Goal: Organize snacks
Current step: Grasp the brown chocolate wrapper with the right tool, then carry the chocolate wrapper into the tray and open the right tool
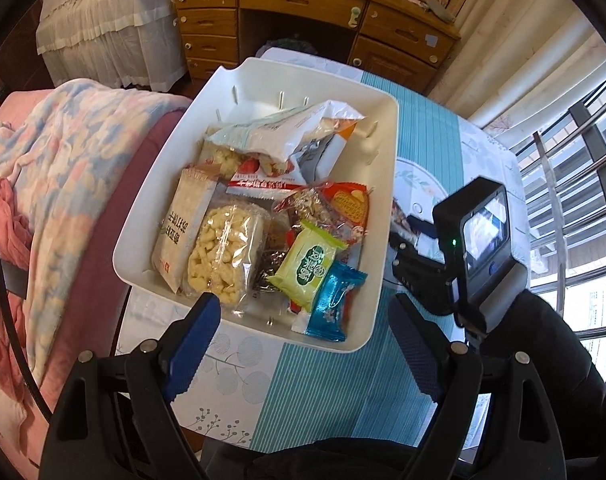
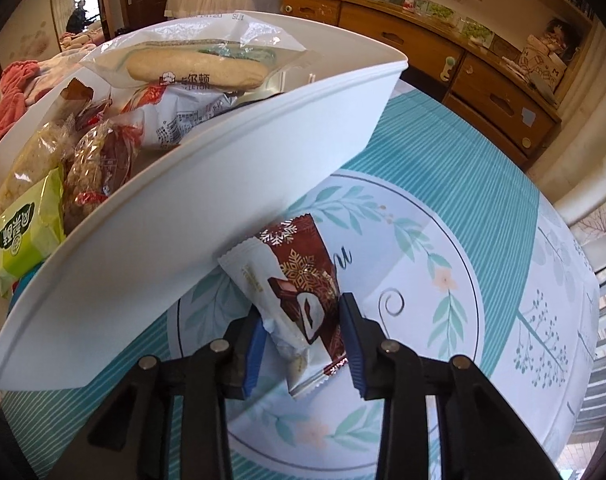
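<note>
A white plastic basket (image 1: 385, 168) stands on the table, filled with several snack packets: a puffed rice cake (image 1: 223, 256), a green packet (image 1: 309, 264), a blue candy (image 1: 335, 300) and a long bread roll (image 2: 199, 68). My left gripper (image 1: 303, 308) hangs open over the basket's near edge, nothing between its fingers. Just right of the basket wall (image 2: 223, 184), my right gripper (image 2: 303, 314) is shut on a red-and-white chocolate snack packet (image 2: 299, 276) that lies on the tablecloth. Its camera unit (image 1: 483, 232) shows in the left wrist view, beside the basket.
The table wears a teal-striped floral cloth (image 1: 323, 392). A wooden desk with drawers (image 1: 303, 4) stands behind it. A bed with a pastel blanket (image 1: 63, 152) lies to the left, and window rails (image 1: 575, 184) run along the right.
</note>
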The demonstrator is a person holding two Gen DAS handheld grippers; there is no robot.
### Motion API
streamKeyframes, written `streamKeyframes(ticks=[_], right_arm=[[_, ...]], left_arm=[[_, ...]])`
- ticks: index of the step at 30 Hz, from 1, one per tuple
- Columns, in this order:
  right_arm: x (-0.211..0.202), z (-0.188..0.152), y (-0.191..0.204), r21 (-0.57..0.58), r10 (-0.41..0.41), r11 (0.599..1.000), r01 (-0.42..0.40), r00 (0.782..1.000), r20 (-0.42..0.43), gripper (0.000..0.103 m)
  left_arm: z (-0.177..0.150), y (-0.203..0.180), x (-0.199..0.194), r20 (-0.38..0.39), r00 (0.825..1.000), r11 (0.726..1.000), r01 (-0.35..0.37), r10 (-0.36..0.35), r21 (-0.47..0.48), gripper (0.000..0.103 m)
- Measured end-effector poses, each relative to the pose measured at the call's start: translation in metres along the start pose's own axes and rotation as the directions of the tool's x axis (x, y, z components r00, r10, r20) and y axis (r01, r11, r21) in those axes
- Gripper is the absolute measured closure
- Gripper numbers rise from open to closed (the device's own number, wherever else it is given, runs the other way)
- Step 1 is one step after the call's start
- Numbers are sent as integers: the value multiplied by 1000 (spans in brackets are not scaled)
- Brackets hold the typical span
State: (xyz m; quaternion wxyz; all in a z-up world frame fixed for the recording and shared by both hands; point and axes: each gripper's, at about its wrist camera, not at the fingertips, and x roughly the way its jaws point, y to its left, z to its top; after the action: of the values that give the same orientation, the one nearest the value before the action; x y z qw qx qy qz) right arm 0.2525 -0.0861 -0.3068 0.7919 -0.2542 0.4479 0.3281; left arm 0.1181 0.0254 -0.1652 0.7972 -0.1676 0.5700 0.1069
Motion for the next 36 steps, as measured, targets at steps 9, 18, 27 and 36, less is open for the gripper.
streamKeyframes(ticks=[9, 18, 27, 36], right_arm=[[-24, -19, 1, 120, 6, 993, 0, 999, -54, 71], [-71, -23, 12, 226, -41, 973, 45, 999, -23, 71], [-117, -1, 40, 332, -100, 940, 82, 994, 36, 71], [-130, 36, 93, 412, -98, 910, 45, 989, 108, 71]], left_arm=[[0, 6, -20, 62, 997, 999, 49, -49, 9, 18], [5, 10, -36, 99, 982, 984, 155, -163, 85, 18], [20, 29, -63, 139, 941, 939, 278, -309, 205, 18], [38, 69, -88, 168, 906, 892, 323, -388, 316, 18]])
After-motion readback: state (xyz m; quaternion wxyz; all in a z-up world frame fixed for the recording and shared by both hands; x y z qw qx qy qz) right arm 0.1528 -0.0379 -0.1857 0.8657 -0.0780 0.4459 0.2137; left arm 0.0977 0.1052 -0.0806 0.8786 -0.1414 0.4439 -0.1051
